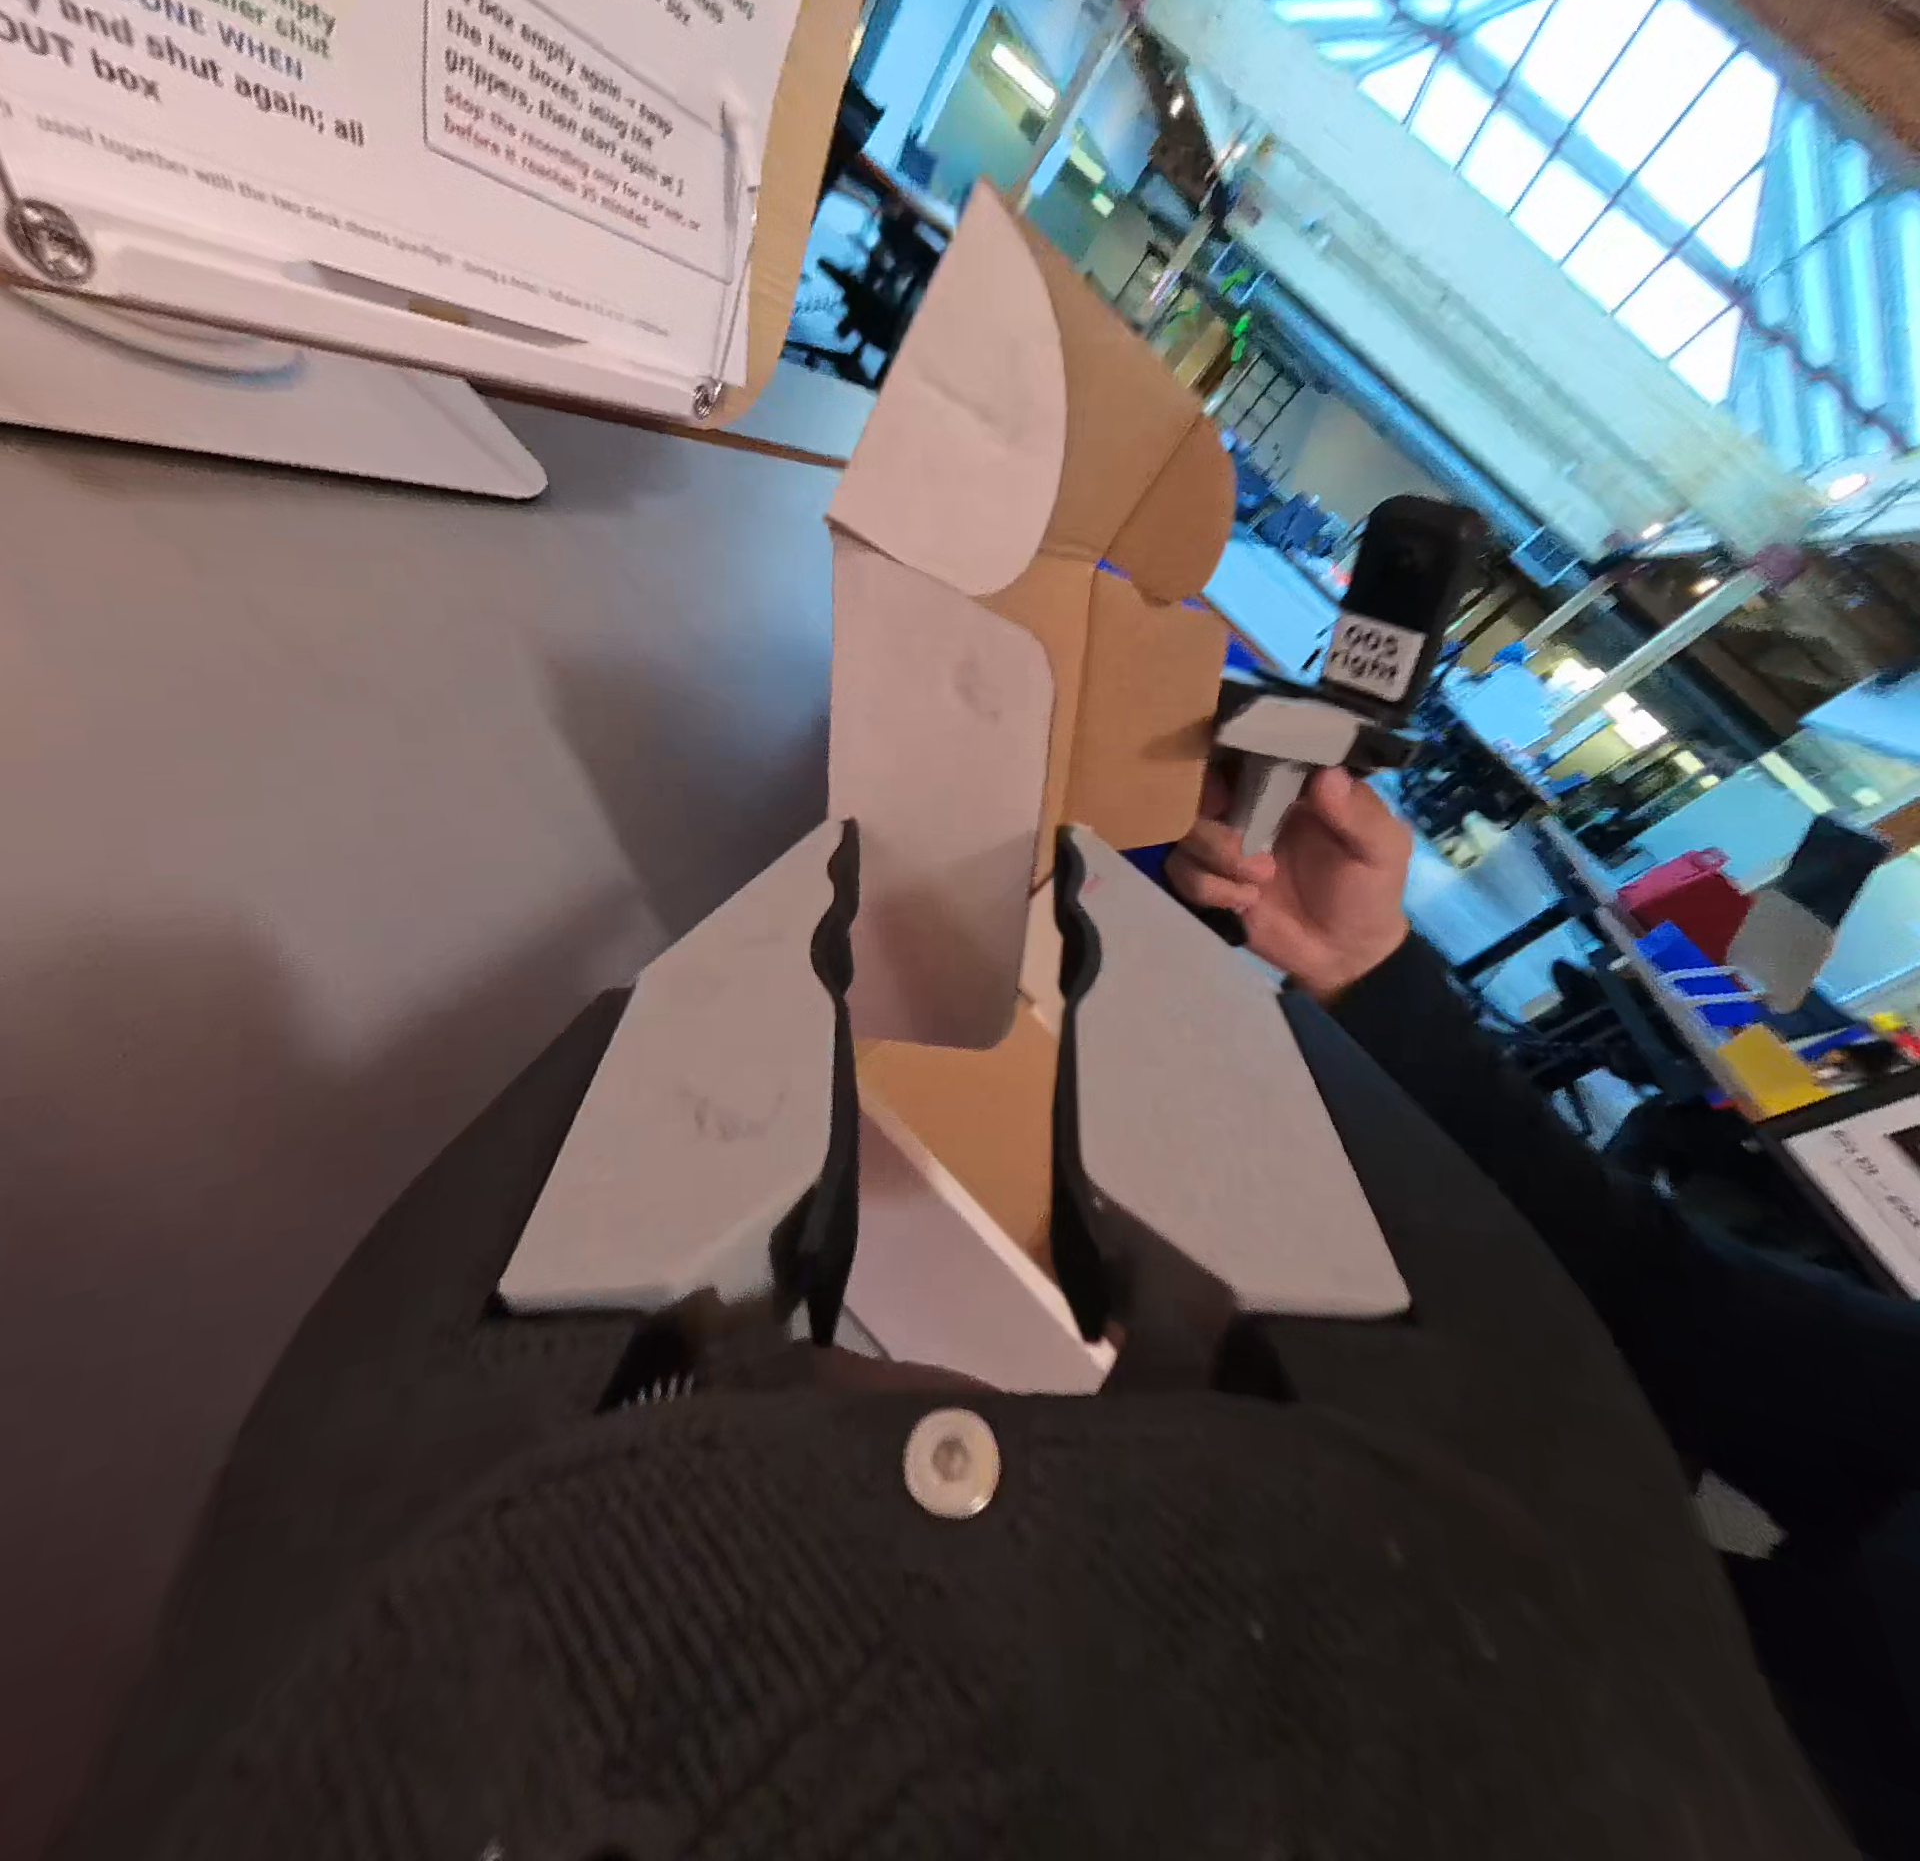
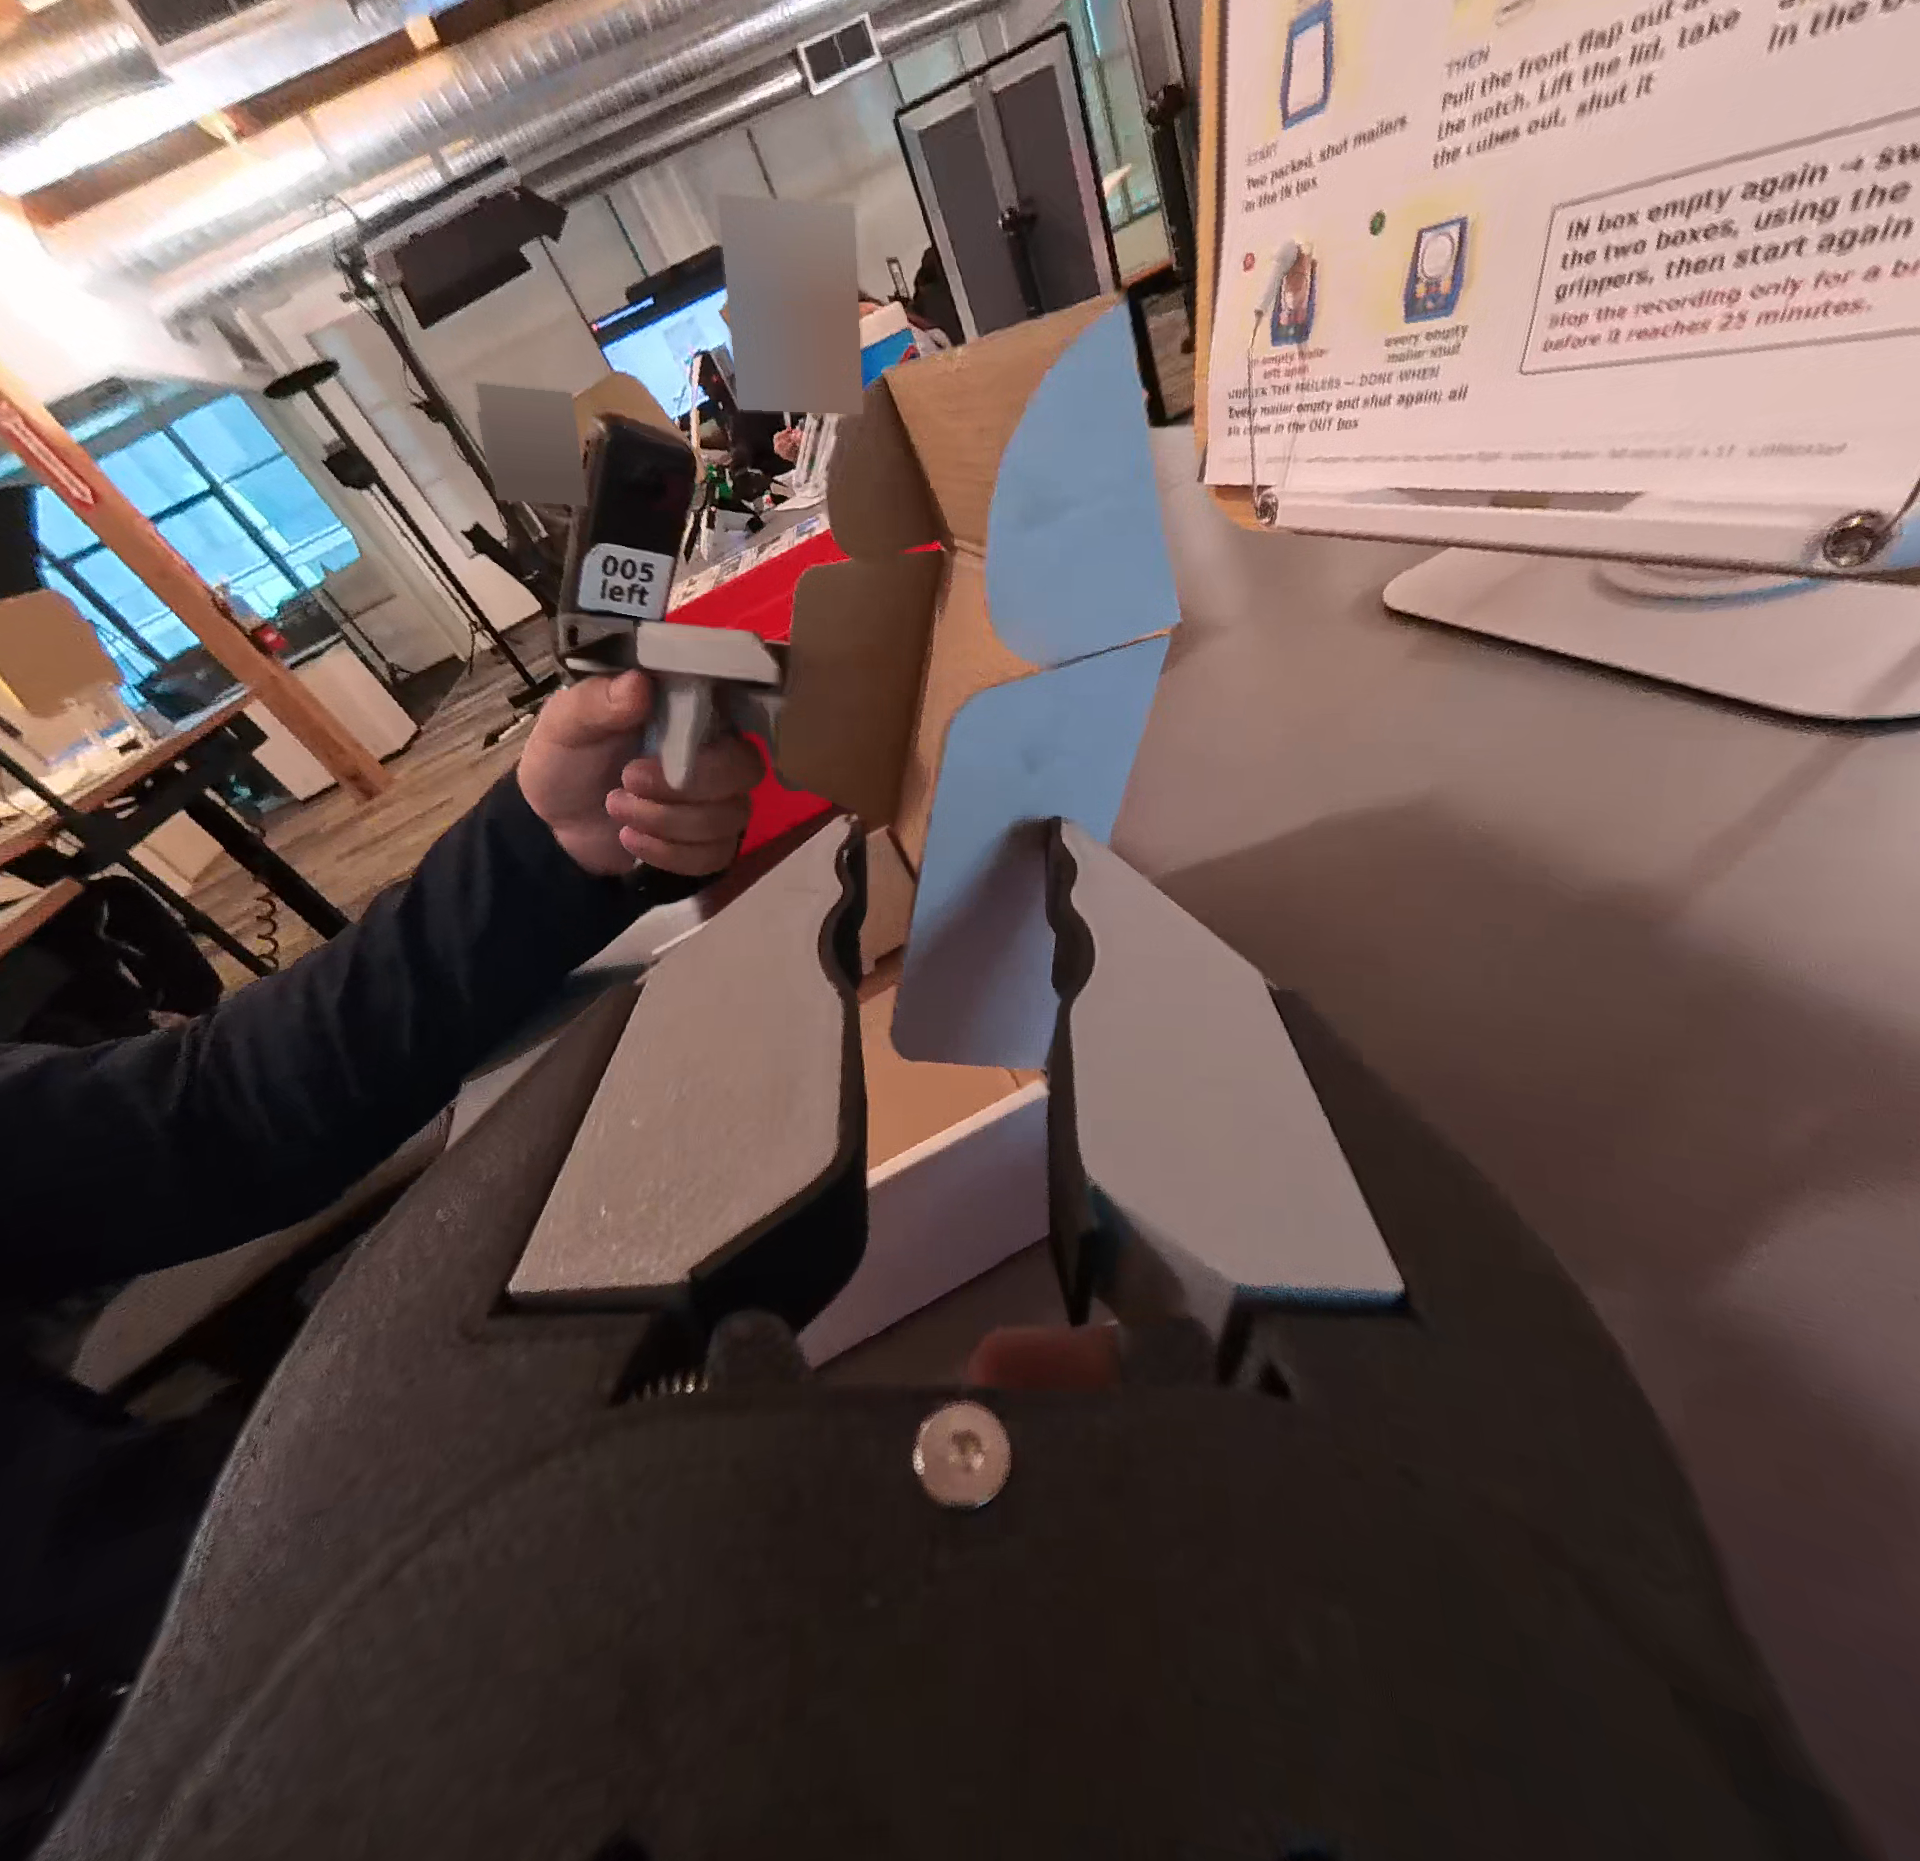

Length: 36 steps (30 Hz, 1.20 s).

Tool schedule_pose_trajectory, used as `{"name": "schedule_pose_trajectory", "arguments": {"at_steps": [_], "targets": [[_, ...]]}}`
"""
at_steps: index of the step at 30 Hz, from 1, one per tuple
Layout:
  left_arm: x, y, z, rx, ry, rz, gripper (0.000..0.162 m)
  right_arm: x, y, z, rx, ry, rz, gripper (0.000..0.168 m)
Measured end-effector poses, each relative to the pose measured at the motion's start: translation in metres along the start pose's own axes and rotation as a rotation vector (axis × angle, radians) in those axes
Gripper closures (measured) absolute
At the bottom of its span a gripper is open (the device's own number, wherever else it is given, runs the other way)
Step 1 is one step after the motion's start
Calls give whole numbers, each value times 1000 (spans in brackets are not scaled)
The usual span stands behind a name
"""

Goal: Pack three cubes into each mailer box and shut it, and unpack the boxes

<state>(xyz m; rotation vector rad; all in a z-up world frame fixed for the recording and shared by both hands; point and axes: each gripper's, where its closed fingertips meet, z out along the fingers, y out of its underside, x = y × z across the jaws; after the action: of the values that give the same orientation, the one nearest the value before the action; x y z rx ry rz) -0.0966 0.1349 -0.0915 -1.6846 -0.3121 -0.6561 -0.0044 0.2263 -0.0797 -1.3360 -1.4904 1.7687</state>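
An open white mailer box with a brown inside is held up between my two grippers, its lid and side flaps standing up. No cubes show in it. My left gripper has its jaws narrowly apart around one side wall and flap of the box. My right gripper grips the opposite side wall of the box the same way. The right gripper also shows in the left wrist view, and the left gripper in the right wrist view, each held by a hand.
The grey table lies below. An instruction sheet on a white stand stands at the back, also in the right wrist view. Something red lies behind the box. A dark sleeve reaches in. The gap from one gripper's tips to the other's is roughly 15 cm.
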Motion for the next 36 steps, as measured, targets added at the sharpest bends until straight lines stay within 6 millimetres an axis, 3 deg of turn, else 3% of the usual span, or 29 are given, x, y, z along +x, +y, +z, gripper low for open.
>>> {"name": "schedule_pose_trajectory", "arguments": {"at_steps": [3,6,13,18,26,33,36], "targets": [[8,-16,-15,98,38,-48,123,-3,-8,-6,42,12,-32,129],[6,-27,-23,153,-36,-31,119,2,-18,-13,97,49,-52,126],[-31,-32,-14,128,-266,42,89,34,-21,-20,108,274,-109,117],[-35,-33,-18,151,-313,88,92,39,-26,-34,89,389,-185,124],[-43,-35,-23,149,-352,61,93,39,-2,-11,-5,286,-85,117],[-36,-40,-38,229,-357,22,103,56,-7,-20,41,357,-29,125],[-42,-28,-27,148,-369,21,98,49,-5,-9,37,278,20,123]]}}
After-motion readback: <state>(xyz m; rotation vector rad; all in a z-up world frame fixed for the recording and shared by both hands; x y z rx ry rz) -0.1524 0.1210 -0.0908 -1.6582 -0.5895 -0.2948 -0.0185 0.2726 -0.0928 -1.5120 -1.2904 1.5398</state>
